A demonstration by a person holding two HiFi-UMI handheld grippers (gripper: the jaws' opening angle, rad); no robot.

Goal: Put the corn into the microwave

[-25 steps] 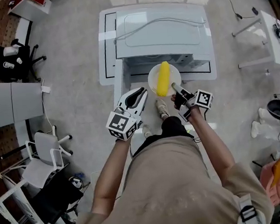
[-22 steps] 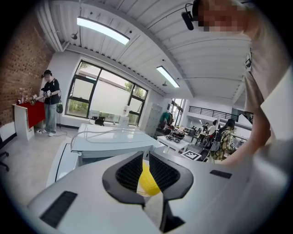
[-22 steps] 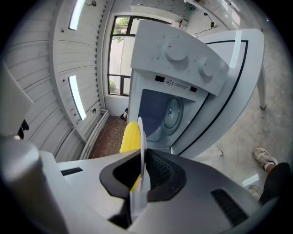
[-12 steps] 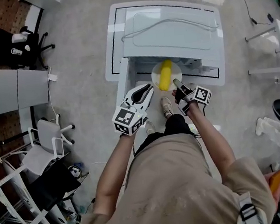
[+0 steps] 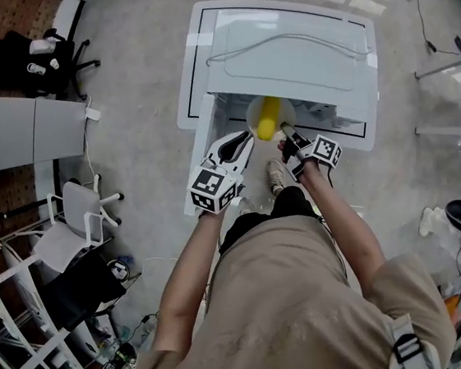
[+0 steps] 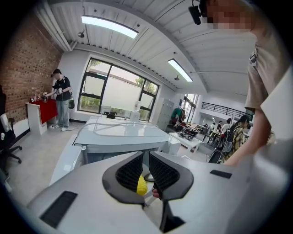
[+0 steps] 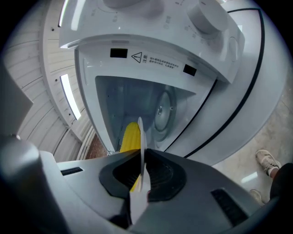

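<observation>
A yellow corn cob (image 5: 267, 118) lies on a white plate (image 5: 252, 116) at the mouth of the white microwave (image 5: 290, 57), whose far rim sits under the top edge. My right gripper (image 5: 290, 136) is shut on the plate's near rim; in the right gripper view the plate (image 7: 141, 183) stands edge-on between the pads, with the corn (image 7: 130, 136) beyond it and the open cavity (image 7: 137, 100) ahead. My left gripper (image 5: 238, 145) hovers just left of the plate, jaws together with only a slit and nothing in them. Through that slit the corn (image 6: 141, 185) shows.
The microwave's door (image 5: 201, 141) hangs open on the left, beside my left gripper. A cable (image 5: 281, 43) lies on the microwave's top. Office chairs (image 5: 30, 57) and a grey desk (image 5: 17, 129) stand at the left. The person's shoe (image 5: 276, 176) is below the plate.
Both grippers have moved forward and down. The plate with the corn has gone from in front of the microwave to partly under its top edge.
</observation>
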